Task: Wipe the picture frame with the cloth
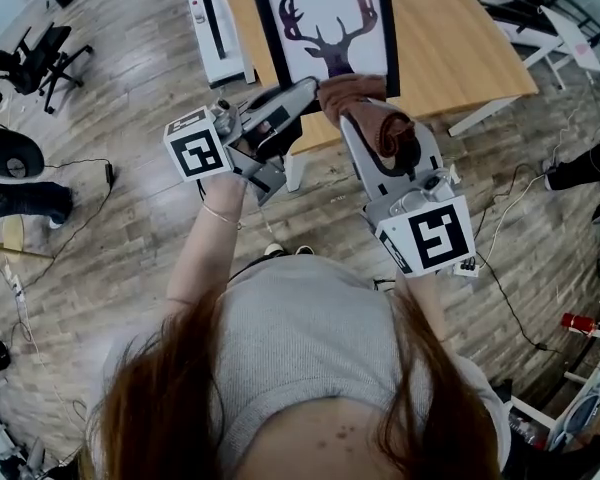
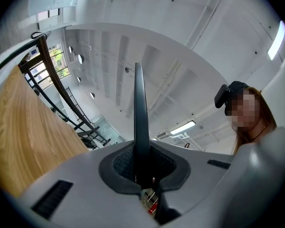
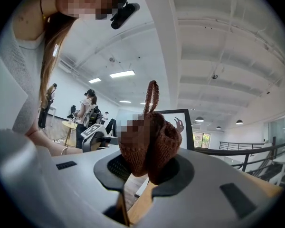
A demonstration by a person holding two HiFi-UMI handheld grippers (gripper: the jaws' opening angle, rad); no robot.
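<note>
In the head view, my left gripper (image 1: pixel 302 96) pinches the lower left edge of the deer-print picture frame (image 1: pixel 325 18), which is held above the near edge of the wooden table (image 1: pixel 460 48). My right gripper (image 1: pixel 365 133) holds a bunched brown cloth (image 1: pixel 352 90) against the frame's bottom edge.

In the left gripper view, the jaws are clamped on the thin black frame edge.

In the right gripper view, the jaws are squeezed on the cloth, and the frame is just behind it.

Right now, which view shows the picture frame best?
Head view: the picture frame faces the camera, deer print clear. Left gripper view sees only its edge; right gripper view, a corner behind the cloth.
</note>
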